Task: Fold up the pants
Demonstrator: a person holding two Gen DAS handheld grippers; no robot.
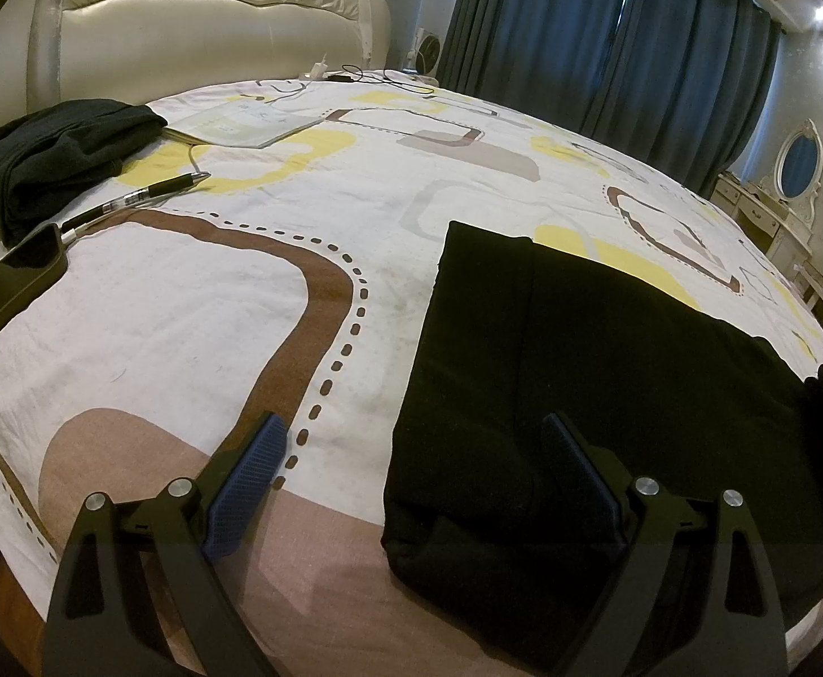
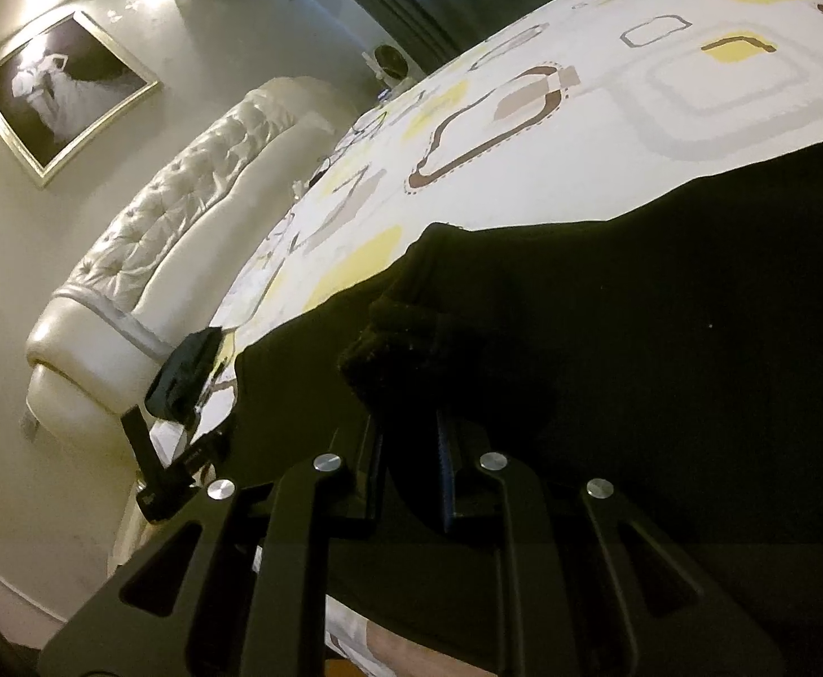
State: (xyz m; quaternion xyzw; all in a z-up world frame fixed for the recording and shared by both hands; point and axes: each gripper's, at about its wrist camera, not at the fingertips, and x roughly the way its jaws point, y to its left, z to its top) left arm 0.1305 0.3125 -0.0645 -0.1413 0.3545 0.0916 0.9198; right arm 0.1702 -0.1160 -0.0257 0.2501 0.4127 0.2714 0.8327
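The black pants (image 1: 569,372) lie on the patterned bed sheet (image 1: 185,327), with one end near the front edge. My left gripper (image 1: 411,479) is open, its blue-padded fingers (image 1: 247,479) wide apart over the pants' near left edge; the right finger rests over the fabric. In the right wrist view the pants (image 2: 665,338) fill the lower right. My right gripper (image 2: 411,434) is shut on a bunched fold of the pants (image 2: 405,327) and holds it raised off the sheet. The pinch point is dark.
A dark folded garment (image 1: 56,163), a pen (image 1: 146,194), a phone (image 1: 10,288) and a booklet (image 1: 242,124) lie at the left of the bed. A tufted headboard (image 1: 214,22), blue curtains (image 1: 608,39) and a dresser with mirror (image 1: 795,169) stand beyond.
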